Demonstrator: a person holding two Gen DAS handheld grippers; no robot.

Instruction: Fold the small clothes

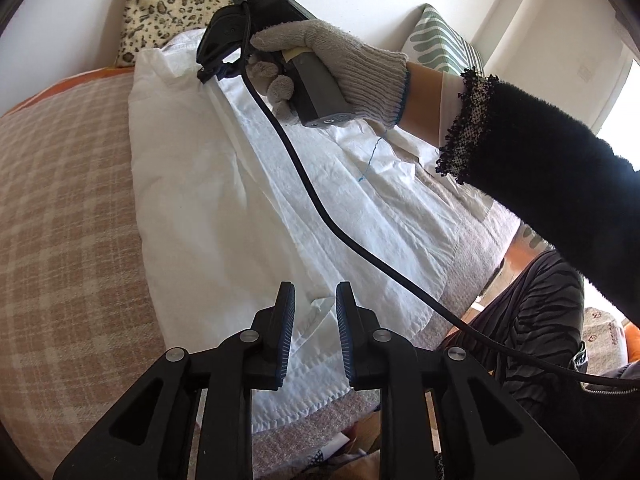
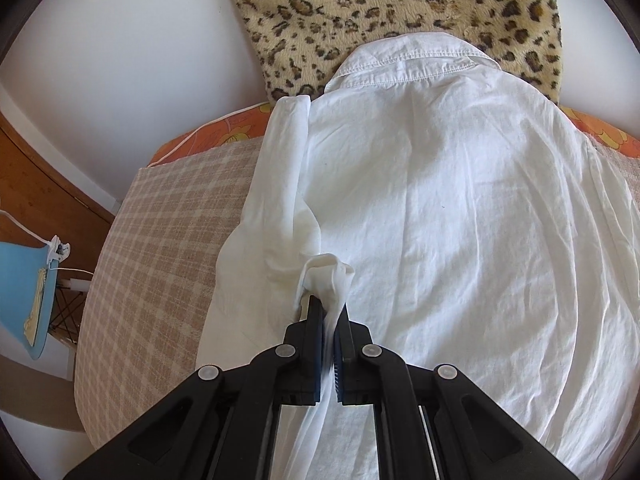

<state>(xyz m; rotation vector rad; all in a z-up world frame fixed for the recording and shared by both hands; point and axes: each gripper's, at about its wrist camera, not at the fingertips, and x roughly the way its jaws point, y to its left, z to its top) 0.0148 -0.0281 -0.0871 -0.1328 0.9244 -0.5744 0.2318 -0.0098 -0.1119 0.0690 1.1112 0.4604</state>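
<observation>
A white collared shirt (image 2: pixel 440 200) lies back-up on a checked bed cover, collar at the far end; its left side is folded inward. My right gripper (image 2: pixel 329 312) is shut on a bunched fold of that shirt's left part, and cloth trails down between its fingers. In the left wrist view the shirt (image 1: pixel 200 200) stretches away from me. My left gripper (image 1: pixel 315 304) stands just above its near hem, jaws a little apart, pads not pressing on the cloth. A gloved hand (image 1: pixel 332 60) holds the right gripper (image 1: pixel 208 72) at the shirt's far end.
A leopard-print cushion (image 2: pixel 400 8) leans on the wall behind the collar. The checked cover (image 2: pixel 160 240) lies bare to the left. A black cable (image 1: pixel 320 200) runs across the shirt. A leaf-print cushion (image 1: pixel 436 36) sits far right; a blue object (image 2: pixel 20 280) stands off the bed, left.
</observation>
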